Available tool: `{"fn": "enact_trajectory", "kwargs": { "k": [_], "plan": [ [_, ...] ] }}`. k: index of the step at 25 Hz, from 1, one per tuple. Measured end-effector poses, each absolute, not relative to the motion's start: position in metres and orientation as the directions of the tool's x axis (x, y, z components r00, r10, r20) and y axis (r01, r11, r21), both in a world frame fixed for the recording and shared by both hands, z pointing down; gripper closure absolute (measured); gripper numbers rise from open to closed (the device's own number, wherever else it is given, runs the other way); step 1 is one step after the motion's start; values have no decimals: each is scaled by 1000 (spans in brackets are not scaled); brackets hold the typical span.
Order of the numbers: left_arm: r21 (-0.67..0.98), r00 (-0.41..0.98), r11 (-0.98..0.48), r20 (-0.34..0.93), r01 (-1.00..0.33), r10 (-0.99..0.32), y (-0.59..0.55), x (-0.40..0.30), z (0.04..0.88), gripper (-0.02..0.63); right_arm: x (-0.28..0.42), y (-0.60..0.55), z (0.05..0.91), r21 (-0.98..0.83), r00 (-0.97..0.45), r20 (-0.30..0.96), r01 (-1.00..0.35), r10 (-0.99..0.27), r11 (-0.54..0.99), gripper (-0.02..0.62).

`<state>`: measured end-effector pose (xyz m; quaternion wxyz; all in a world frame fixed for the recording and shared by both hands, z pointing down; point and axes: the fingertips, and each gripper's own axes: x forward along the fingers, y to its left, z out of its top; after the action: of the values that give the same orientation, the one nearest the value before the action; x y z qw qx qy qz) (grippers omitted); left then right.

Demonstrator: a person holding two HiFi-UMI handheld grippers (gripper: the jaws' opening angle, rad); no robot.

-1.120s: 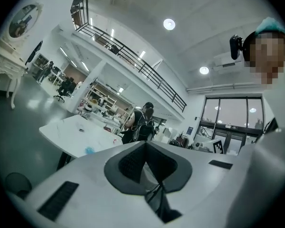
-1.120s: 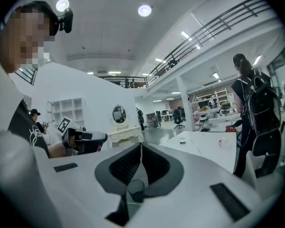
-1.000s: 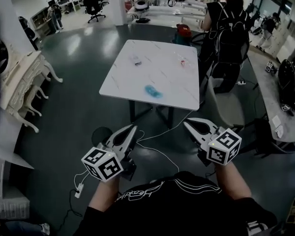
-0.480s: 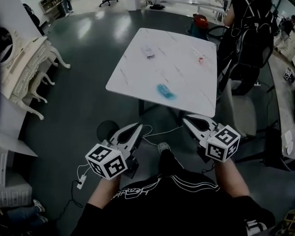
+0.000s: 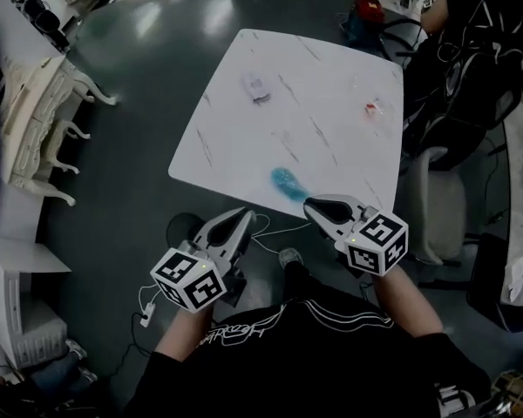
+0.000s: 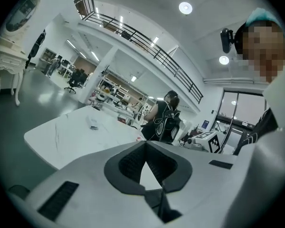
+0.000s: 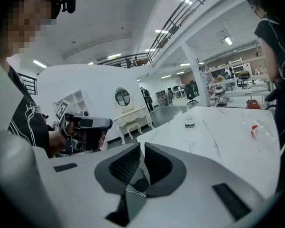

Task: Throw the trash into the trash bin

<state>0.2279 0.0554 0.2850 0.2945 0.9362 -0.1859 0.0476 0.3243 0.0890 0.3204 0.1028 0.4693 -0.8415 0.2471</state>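
Left gripper (image 5: 243,213), right gripper (image 5: 309,204): jaws of both closed, nothing held. Both point at table (image 5: 331,68), likely pre-reach.
3 trash pieces on table:
- blue wad (image 5: 285,182), near edge, just ahead of right gripper, likely 1st pick
- white wrapper (image 5: 256,87), toward far-left corner
- red-clear wrapper (image 5: 374,109), right edge

Dark round thing (image 5: 184,231) on floor by near-left corner, probably bin.

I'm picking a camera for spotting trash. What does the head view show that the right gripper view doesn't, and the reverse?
Head view only: the blue trash at the near edge of the white table. Right gripper view only: ceiling lights and the balcony railing. Both: the table itself, with the pale wrapper and the red-marked wrapper on it.
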Motion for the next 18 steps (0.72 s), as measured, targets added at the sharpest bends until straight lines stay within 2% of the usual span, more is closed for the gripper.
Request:
{"fn": "enact_trajectory", "kwargs": {
  "k": [5, 11, 12, 14, 18],
  "plan": [
    [549, 904, -719, 293, -425, -311, 18, 262, 323, 601, 344, 54, 356, -339, -568, 466, -823, -679, 456, 559],
    [564, 870, -668, 386, -486, -308, -7, 267, 358, 601, 358, 17, 386, -306, -585, 523, -807, -620, 505, 555],
    [566, 865, -660, 394, -495, -311, -12, 266, 361, 601, 357, 10, 390, -291, -588, 528, -803, -613, 520, 544],
    [571, 853, -639, 408, -516, -325, -21, 263, 368, 601, 352, 2, 400, -294, -615, 539, -777, -575, 556, 446],
    [596, 835, -586, 417, -549, -359, -31, 256, 377, 601, 337, 3, 434, -305, -661, 609, -705, -437, 640, 380]
  ]
}}
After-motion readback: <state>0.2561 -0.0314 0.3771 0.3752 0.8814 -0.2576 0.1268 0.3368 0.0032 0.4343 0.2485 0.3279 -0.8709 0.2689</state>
